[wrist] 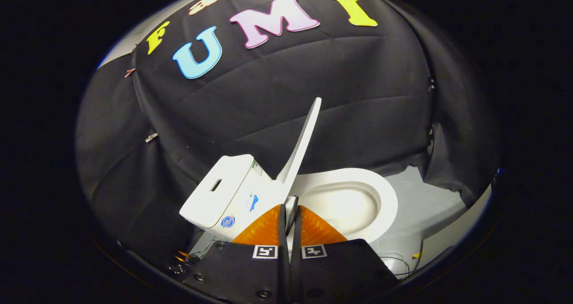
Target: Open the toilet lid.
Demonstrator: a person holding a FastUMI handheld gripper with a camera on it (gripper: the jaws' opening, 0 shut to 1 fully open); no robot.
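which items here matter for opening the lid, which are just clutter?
Job:
- toilet lid, raised, standing nearly upright
- toilet seat, down around the bowl
- tongs, fingers closed together just below the lid's hinge end, holding nothing

Clutter:
- loose wires on the floor beside the toilet
- yellow tape scrap

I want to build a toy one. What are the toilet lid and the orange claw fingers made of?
The toilet lid, standing raised, looks like hard white plastic: thin, smooth, slightly shiny. The seat looks alike. The claw is shut just before the lid's hinge; its fingers look like orange ribbed rubber or soft plastic, though I can't be sure.
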